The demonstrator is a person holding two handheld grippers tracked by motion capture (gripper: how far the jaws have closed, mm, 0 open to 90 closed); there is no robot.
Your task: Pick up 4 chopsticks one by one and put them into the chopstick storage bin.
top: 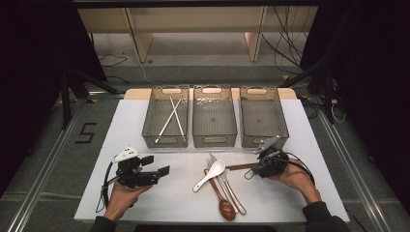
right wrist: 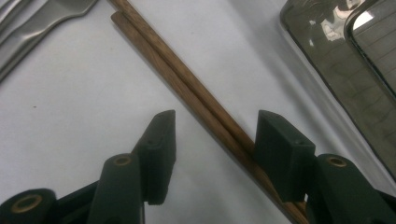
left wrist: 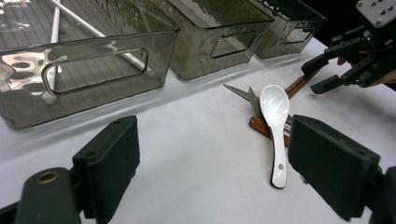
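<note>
On the white table (top: pixel 145 203), three smoky plastic bins stand in a row at twelve o'clock; the left bin (top: pixel 165 123) already holds a pair of white chopsticks (top: pixel 172 118), so the work reads as sorting cutlery by kind.

The left gripper (top: pixel 157 166) waits at eight o'clock, its jaws spread wide around nothing, aimed toward the pile at six o'clock: a white ceramic spoon (top: pixel 210 175), a brown wooden spoon (top: pixel 222 200) and steel cutlery (top: pixel 232 191).

At four o'clock, the right gripper (right wrist: pixel 215 135) is low over the wooden chopsticks (right wrist: pixel 187 79), which lie side by side on the table pointing toward the pile. Its jaws stand about half open with both sticks between them; the sticks run close along the right-hand pad, the other pad clearly apart, so no grip yet.

To do this step well, I judge the gripper should shift a little so the pair sits centred, then close squarely across both sticks so neither rolls free. Lifting them level, clear of the steel cutlery, should keep the pile undisturbed. The middle bin (top: pixel 214 121) and right bin (top: pixel 263 121) look empty; either could take them.
</note>
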